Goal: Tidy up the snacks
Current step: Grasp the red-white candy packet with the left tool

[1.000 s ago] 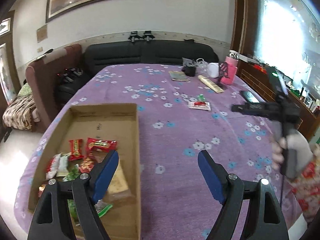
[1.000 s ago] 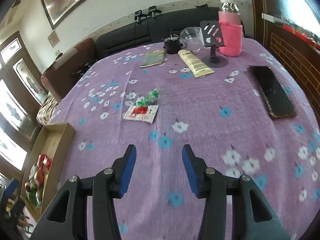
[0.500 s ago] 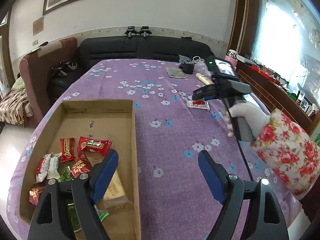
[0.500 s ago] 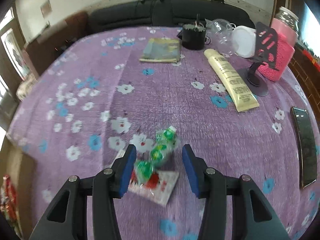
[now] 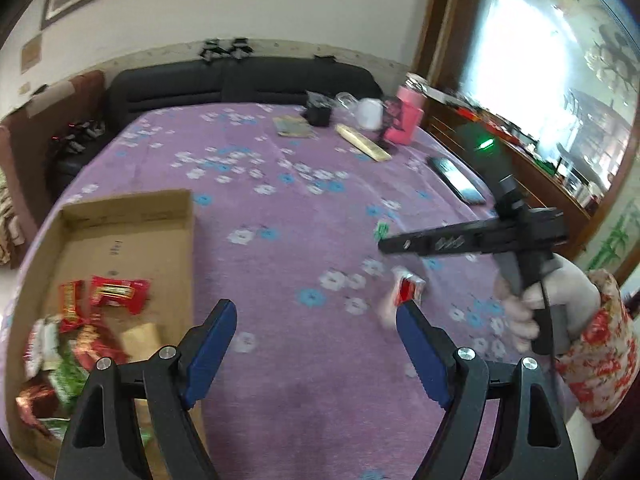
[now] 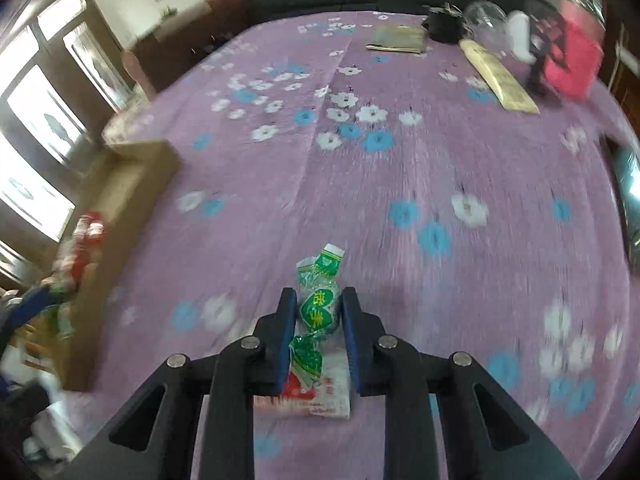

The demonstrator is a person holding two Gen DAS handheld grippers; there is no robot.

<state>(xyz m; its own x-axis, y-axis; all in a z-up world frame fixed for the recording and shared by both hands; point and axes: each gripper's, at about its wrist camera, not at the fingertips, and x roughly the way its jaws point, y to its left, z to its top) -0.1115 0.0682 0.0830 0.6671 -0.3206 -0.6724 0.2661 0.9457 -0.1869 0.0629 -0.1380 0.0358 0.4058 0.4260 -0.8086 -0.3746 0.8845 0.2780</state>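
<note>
Our right claw (image 6: 318, 316) is clamped on the green candy packet (image 6: 319, 309); its slick wrapper could slip before reaching the cardboard box (image 5: 132, 248). Left claw (image 5: 316, 350) stands apart, empty.

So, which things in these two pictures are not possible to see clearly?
- Red-and-white packet: right wrist view, partly hidden behind the right gripper and green candy strip.
- Snacks in the cardboard box: both views, motion blur; labels unreadable.
- Phone: right wrist view, cut by the edge.

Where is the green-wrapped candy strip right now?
In the right wrist view, the green candy strip sits low in the centre, clamped between the right gripper pads, above the red-and-white packet lying on the purple tablecloth.
</note>
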